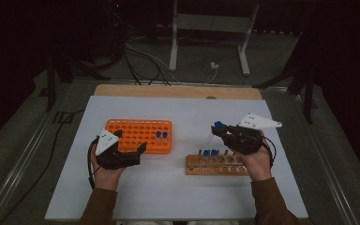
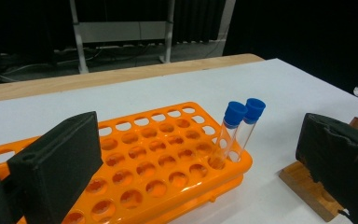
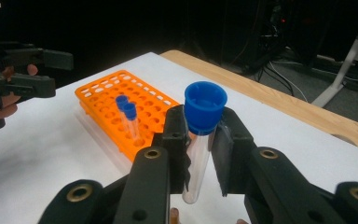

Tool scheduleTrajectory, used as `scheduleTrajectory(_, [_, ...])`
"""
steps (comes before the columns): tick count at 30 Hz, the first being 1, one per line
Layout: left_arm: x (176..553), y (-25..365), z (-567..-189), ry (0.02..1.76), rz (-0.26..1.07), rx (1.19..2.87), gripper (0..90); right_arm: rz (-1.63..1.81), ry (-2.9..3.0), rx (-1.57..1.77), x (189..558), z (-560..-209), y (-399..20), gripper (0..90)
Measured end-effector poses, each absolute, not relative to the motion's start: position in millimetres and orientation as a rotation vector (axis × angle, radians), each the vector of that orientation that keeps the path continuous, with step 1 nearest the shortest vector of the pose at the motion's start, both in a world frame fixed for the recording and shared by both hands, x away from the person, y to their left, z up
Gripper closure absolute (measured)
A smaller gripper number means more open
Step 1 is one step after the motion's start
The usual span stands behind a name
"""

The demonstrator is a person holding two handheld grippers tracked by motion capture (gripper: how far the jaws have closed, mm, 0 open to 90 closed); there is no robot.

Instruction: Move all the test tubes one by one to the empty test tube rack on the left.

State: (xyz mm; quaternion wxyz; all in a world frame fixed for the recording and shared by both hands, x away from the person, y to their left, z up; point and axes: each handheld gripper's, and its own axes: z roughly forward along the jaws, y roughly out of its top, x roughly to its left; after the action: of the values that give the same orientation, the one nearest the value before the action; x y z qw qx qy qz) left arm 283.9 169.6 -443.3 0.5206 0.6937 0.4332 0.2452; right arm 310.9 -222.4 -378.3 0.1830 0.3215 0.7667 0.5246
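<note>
My right gripper (image 1: 219, 132) (image 3: 199, 140) is shut on a clear test tube with a blue cap (image 1: 218, 125) (image 3: 205, 106), held upright above the table, left of and above the wooden rack (image 1: 215, 165). That rack holds two or three blue-capped tubes (image 1: 209, 153). An orange rack (image 1: 138, 135) (image 2: 154, 168) (image 3: 107, 100) carries two blue-capped tubes (image 1: 161, 136) (image 2: 237, 128) (image 3: 127, 114) at its right end. My left gripper (image 1: 130, 141) (image 2: 200, 140) rests at the orange rack's near edge, jaws wide open with nothing gripped.
The white table sheet (image 1: 178, 192) ends in a wooden strip (image 1: 178, 91) at the far side. Beyond it are a metal stand (image 1: 206, 28) and cables on the floor. The other hand with its gripper (image 3: 18, 74) appears far left in the right gripper view.
</note>
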Motion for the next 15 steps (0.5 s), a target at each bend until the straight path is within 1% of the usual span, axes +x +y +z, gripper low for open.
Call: scheduleTrajectory(15, [284.1,162.3,-440.2,1.001,0.576,1.682,1.0,1.496,2.201,0.890,314.9,-380.8,-192.9,76.7])
